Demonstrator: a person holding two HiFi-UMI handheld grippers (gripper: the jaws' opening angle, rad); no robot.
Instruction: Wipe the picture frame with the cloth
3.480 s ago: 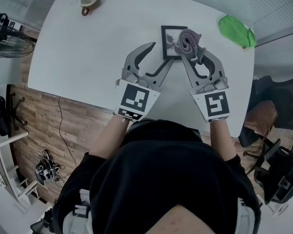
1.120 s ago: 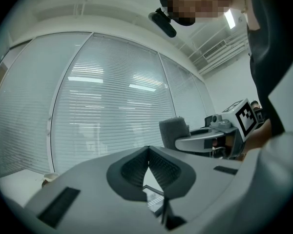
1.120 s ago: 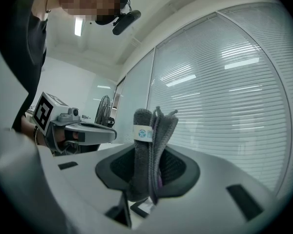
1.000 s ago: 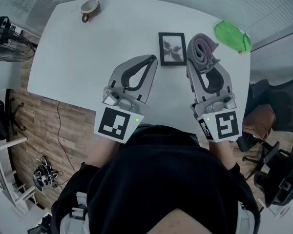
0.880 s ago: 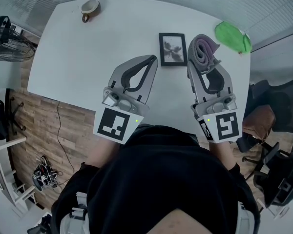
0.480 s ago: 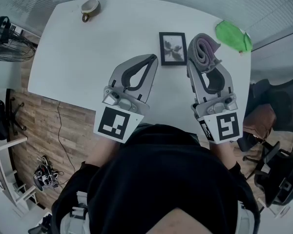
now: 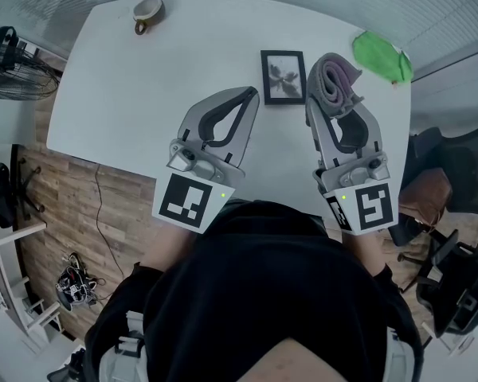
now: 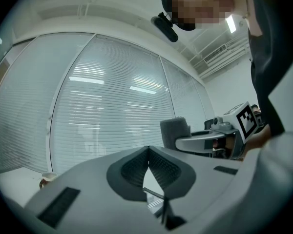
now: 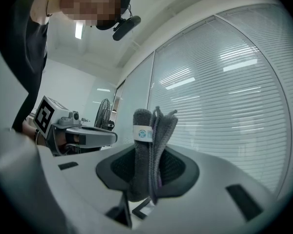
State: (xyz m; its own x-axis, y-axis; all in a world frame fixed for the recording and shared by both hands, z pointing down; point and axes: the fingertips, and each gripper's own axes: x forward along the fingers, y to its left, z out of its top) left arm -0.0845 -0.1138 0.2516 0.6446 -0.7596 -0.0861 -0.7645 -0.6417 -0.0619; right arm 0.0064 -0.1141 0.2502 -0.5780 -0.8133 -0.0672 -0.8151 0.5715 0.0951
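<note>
A small black picture frame (image 7: 284,76) with a flower print lies flat on the white table (image 7: 143,86), far of both grippers. My right gripper (image 7: 329,106) is shut on a folded grey cloth (image 7: 333,80), which sticks up past its tips just right of the frame. In the right gripper view the cloth (image 9: 149,147) stands upright between the pads, a small round label on it. My left gripper (image 7: 250,96) is shut and empty, held above the table left of the frame, apart from it. In the left gripper view its tips (image 8: 148,150) meet with nothing between them.
A green cloth (image 7: 383,54) lies at the table's far right corner. A small cup (image 7: 148,11) stands at the far left edge. Beside the table are a wooden floor with cables (image 7: 72,281) at left and a dark chair (image 7: 450,181) at right.
Since three and a half seconds ago both grippers have drawn back from the frame and the left one has shut. Over the last second nothing has visibly moved.
</note>
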